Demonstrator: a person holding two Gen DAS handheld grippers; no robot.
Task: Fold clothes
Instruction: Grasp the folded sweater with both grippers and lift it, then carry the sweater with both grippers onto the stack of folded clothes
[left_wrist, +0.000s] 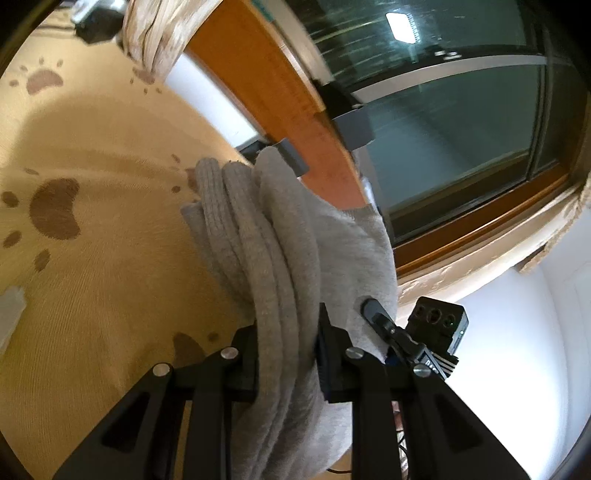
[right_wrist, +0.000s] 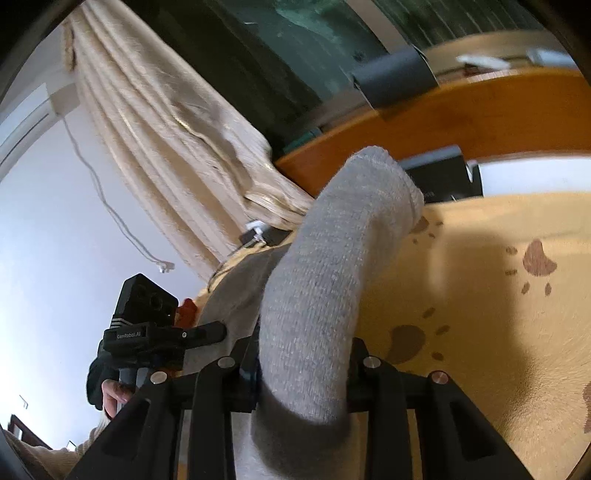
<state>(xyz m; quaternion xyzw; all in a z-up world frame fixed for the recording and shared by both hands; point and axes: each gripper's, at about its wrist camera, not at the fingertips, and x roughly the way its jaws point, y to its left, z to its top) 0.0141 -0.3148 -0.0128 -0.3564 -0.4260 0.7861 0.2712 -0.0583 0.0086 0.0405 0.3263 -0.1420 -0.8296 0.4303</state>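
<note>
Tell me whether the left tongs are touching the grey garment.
Touching. The left wrist view shows the left tongs shut on the bunched grey garment, fabric pressed between both fingers.

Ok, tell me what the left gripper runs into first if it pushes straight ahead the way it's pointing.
The left gripper is shut on the grey garment, which bunches ahead of its fingers. Beyond that, probably the orange wooden frame under the window, though depth is hard to judge.

Both wrist views close behind their tongs, tilted upward — sharing grey garment (left_wrist: 280, 236), window (left_wrist: 461, 122), paw-print blanket (right_wrist: 480, 295)
</note>
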